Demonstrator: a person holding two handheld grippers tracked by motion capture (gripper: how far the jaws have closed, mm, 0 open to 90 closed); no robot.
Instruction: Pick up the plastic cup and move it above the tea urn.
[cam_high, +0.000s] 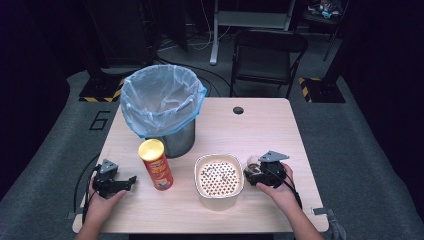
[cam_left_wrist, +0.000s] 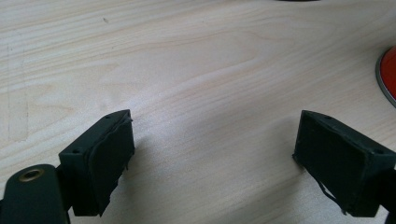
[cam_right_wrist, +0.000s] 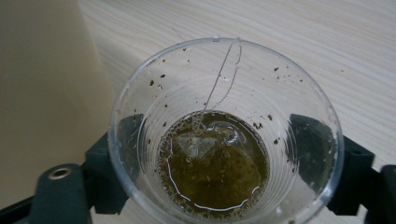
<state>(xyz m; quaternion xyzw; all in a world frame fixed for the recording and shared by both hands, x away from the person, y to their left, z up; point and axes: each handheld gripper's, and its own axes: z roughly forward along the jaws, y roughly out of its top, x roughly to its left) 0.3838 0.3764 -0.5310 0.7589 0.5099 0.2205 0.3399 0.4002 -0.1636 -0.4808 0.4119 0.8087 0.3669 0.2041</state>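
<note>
Your right gripper (cam_right_wrist: 224, 163) has its jaws on either side of a clear plastic cup (cam_right_wrist: 219, 135) that stands on the table (cam_high: 260, 125), just beside the cream strainer bowl (cam_high: 218, 179); whether the pads press on the wall I can't tell. The cup looks thin and easily crushed, with a tea bag (cam_right_wrist: 205, 154) in a little brown liquid, so squeeze lightly at mid-wall and keep it upright. Your left gripper (cam_left_wrist: 212, 154) rests released over bare wood, holding nothing.
</note>
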